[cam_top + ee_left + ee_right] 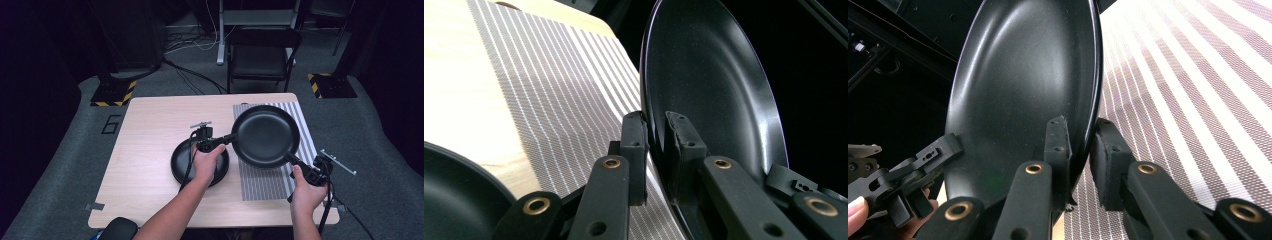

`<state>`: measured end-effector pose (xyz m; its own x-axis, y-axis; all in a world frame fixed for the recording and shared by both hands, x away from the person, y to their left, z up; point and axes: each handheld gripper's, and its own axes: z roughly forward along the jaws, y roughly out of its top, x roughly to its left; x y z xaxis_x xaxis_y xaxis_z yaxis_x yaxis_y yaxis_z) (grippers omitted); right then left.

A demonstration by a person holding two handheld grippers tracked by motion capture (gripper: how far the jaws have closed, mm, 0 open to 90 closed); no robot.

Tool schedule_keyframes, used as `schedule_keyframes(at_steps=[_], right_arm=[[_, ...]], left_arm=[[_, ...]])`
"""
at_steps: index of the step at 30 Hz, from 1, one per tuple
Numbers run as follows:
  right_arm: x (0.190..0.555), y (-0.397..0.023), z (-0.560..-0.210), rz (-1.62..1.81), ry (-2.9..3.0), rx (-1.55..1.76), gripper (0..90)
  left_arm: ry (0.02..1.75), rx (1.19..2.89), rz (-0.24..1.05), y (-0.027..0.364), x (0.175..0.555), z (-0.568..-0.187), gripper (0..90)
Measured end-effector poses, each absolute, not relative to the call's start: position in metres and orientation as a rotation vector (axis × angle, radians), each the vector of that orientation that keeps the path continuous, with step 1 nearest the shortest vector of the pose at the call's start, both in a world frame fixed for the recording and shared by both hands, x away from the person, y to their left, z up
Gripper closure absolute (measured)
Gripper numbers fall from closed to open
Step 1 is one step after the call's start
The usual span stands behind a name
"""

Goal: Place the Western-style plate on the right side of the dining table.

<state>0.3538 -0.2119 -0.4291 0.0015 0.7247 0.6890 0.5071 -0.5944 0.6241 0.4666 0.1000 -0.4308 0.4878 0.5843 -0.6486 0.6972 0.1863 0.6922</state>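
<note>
Large black plate (265, 135) held up off the worktop (150, 150), above the striped mat (267, 182) on the right side. Gripped at two opposite points of its rim, presumably so the wide, shallow dish stays balanced and does not tip off a single pinch.

Striped mat spread flat under the raised plate, reaching to the worktop's far edge; probably the spot meant for setting it down, or where it was lifted from.

Smaller black plate (181, 165) resting on bare wood just left of the mat, partly hidden under the left hand (207, 162). Touching the mat or just short of it, hard to say from above.

Left gripper (227, 140) pinched tight on the large plate's near-left rim; in the left gripper view, rim (654, 135) seen between the two pads, one pad inside the dish and one on the underside.

Right gripper (295, 161) likewise clamped on the near-right rim; in the right gripper view, edge (1088, 135) wedged between the pads, striped mat behind.

Both grips shallow, on the rim alone; slip risk judged real if the hands drift apart.
</note>
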Motion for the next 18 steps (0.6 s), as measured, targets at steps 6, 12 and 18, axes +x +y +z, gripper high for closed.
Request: schedule_keyframes(at_steps=[6,12,18], right_arm=[[0.351,-0.218,-0.429,1.623,1.293,2.074,78.5],[0.349,-0.222,-0.432,1.608,1.290,2.084,78.5],[0.349,-0.225,-0.441,1.600,1.286,2.112,78.5]], left_arm=[[1.169,1.491,-0.124,0.093,0.466,-0.432,79.7],[1.178,1.494,-0.144,0.088,0.468,-0.437,79.9],[1.192,1.502,-0.159,0.086,0.469,-0.445,80.1]])
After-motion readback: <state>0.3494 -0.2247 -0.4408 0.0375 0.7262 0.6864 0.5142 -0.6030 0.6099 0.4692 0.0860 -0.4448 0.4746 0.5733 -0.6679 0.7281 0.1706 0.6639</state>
